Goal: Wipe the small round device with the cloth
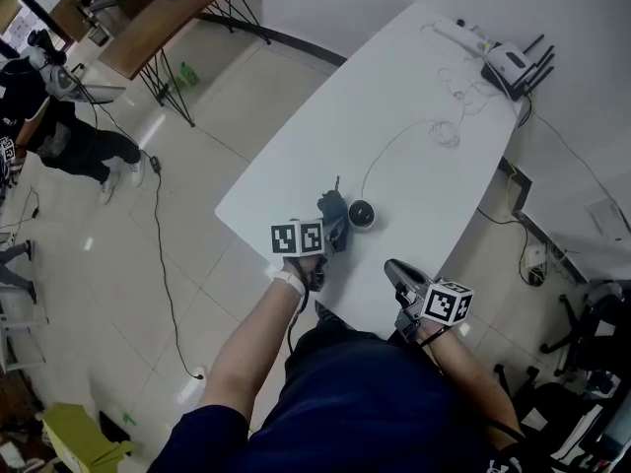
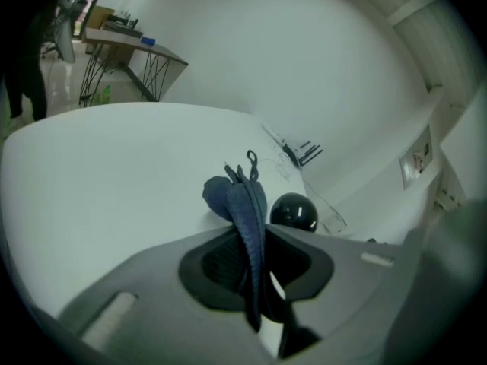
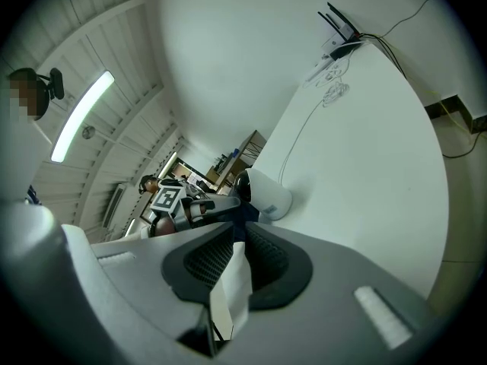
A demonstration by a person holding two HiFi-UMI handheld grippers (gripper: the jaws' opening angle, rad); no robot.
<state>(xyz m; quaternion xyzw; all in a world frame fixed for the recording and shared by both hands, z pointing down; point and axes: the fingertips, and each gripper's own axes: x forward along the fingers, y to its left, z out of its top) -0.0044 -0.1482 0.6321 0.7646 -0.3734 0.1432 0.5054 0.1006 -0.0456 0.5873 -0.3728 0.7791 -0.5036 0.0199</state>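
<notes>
The wiping step is just getting going. The left gripper [image 1: 325,229] is pinched tight on the dark blue cloth [image 2: 245,200]. The cloth sticks out past the jaws in a floppy bunch. The small round device [image 1: 362,215] sits on the white table [image 1: 414,97], near the edge by the person, w/ a thin wire running off from it. The cloth bunch is right beside the device, on its left in the head view. I can't tell if it touches yet.

The right gripper [image 1: 396,269] hangs by the table edge, apart from the device. Its jaws are nearly together, w/ only a thin gap. Only white shows in that gap (prob. the table behind it), so I think it holds nothing.

Next move, I think: push the cloth bunch over onto the dark top of the device and rub it round. The device looks light, so it may slide. The right gripper could come in and keep it steady. Watch the wire too, it could get dragged.
</notes>
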